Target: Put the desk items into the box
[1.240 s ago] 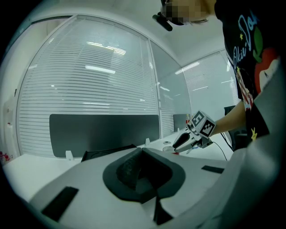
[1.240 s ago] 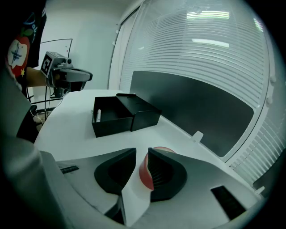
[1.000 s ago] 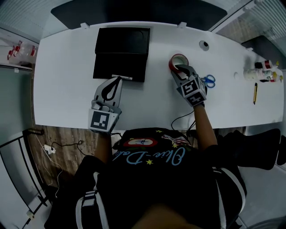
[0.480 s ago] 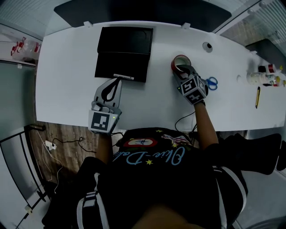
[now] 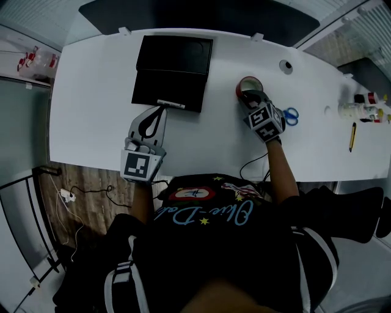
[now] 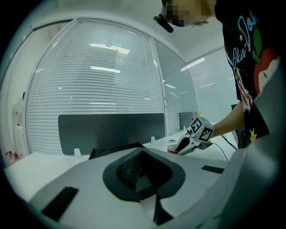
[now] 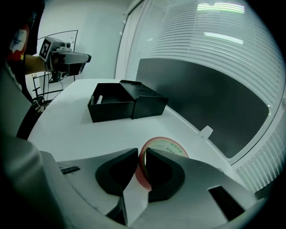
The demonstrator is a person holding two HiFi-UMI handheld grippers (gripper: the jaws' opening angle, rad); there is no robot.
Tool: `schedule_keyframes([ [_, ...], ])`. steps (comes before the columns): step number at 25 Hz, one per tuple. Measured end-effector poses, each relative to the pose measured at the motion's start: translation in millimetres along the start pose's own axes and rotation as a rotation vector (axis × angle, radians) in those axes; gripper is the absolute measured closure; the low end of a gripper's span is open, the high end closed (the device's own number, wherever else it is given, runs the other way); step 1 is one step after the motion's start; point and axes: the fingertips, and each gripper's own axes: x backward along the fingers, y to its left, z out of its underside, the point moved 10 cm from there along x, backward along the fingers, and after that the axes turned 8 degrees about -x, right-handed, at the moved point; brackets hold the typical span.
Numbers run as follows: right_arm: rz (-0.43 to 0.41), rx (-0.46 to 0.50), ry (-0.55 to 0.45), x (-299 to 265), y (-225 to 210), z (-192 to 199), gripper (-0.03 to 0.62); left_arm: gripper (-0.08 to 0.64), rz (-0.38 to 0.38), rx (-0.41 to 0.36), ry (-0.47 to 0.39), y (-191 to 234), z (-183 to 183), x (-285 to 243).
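A red tape roll point(image 5: 245, 83) lies flat on the white desk point(image 5: 91, 110), right of centre. My right gripper point(image 5: 250, 94) is shut on the roll's near wall, one jaw inside the ring and one outside; the tape roll point(image 7: 166, 146) shows this close up in the right gripper view. The black box point(image 5: 171, 73) stands open at the back middle, lid flipped away, with a thin white item point(image 5: 170, 104) at its front edge. My left gripper point(image 5: 160, 110) hovers just in front of the box, shut and holding nothing.
Blue-handled scissors point(image 5: 287, 114) lie right of the tape. Small bottles point(image 5: 365, 107) and a yellow pen point(image 5: 352, 136) sit at the far right. A cable hole point(image 5: 286, 65) is behind the tape. A dark screen panel point(image 5: 201, 15) runs along the desk's back edge.
The head view has shifted slightly. Both grippers keep their places, the right one at the tape roll, the left one in front of the box.
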Motion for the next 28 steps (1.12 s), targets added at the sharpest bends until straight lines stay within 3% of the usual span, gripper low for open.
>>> schedule_keyframes([
  [13,0.027,0.007,0.000,12.4,2.4,-3.7,0.551,0.568,-0.001,-0.012,-0.004,1.3,-0.6,5.7],
  [28,0.062,-0.021,-0.035,30.3,6.8,-9.1,0.551,0.568,0.048,-0.034,-0.030,1.6,-3.7,4.7],
])
